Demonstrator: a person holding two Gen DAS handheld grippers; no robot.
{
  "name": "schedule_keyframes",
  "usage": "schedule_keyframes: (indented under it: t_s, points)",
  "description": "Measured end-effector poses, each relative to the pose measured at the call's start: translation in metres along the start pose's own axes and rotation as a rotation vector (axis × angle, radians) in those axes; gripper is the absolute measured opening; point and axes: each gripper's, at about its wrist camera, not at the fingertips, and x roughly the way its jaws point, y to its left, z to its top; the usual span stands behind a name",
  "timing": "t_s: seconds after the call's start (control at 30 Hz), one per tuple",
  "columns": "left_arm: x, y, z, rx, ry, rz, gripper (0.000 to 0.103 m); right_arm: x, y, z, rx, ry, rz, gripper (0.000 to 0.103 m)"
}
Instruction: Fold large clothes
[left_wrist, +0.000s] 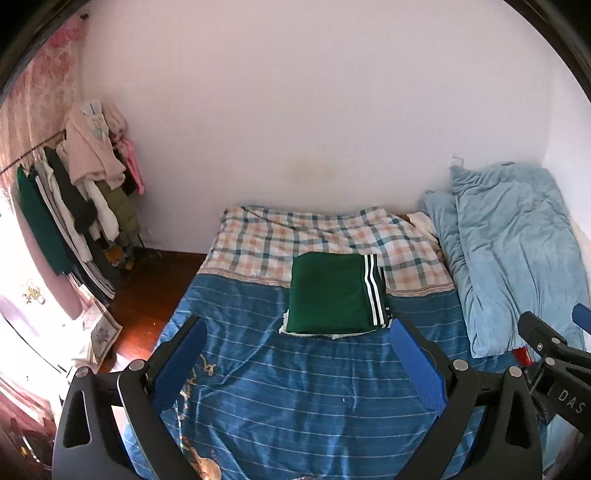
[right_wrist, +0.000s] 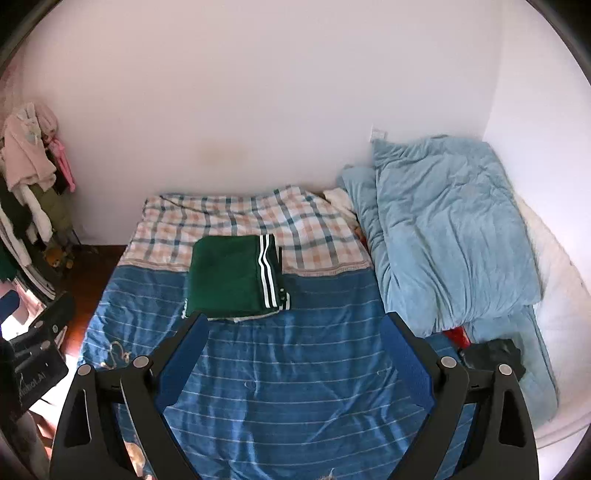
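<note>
Above the blue striped quilt (left_wrist: 295, 387), the left gripper (left_wrist: 299, 332) and right gripper (right_wrist: 293, 325) both hang level, facing the wall, each with its jaws spread wide and nothing between them. The folded green garment (left_wrist: 328, 295) lies flat ahead of them, straddling the seam between the quilt and the plaid sheet (left_wrist: 258, 243), its white-striped edge turned right; pale cloth peeks out beneath it. A light blue duvet (right_wrist: 450, 229) is heaped along the bed's right side. The left view shows more of the clothes rack (left_wrist: 85, 192) and the wooden floor (left_wrist: 147, 295); the right view alone shows a dark bundle (right_wrist: 495, 356) below the duvet.
</note>
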Motion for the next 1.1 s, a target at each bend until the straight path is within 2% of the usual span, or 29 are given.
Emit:
schedule_keyframes:
  t_s: [0.17,0.4,0.57,1.1]
  points:
    - [-0.027,0.003,-0.005,-0.014,-0.009,-0.018,0.101,-0.032,-0.004,-0.008,-0.002,-0.024,0.006,0.096]
    - [-0.047,0.004,-0.012,-0.034,-0.023,0.010,0.101,-0.061,-0.013,-0.013,-0.013,-0.052,0.001,0.096]
    - [-0.055,0.004,-0.016,-0.034,-0.029,0.009,0.102,-0.069,-0.017,-0.012,-0.020,-0.064,-0.026,0.099]
    - [-0.068,0.002,-0.014,-0.030,-0.040,0.018,0.102,-0.073,-0.019,-0.010,-0.027,-0.076,0.013,0.100]
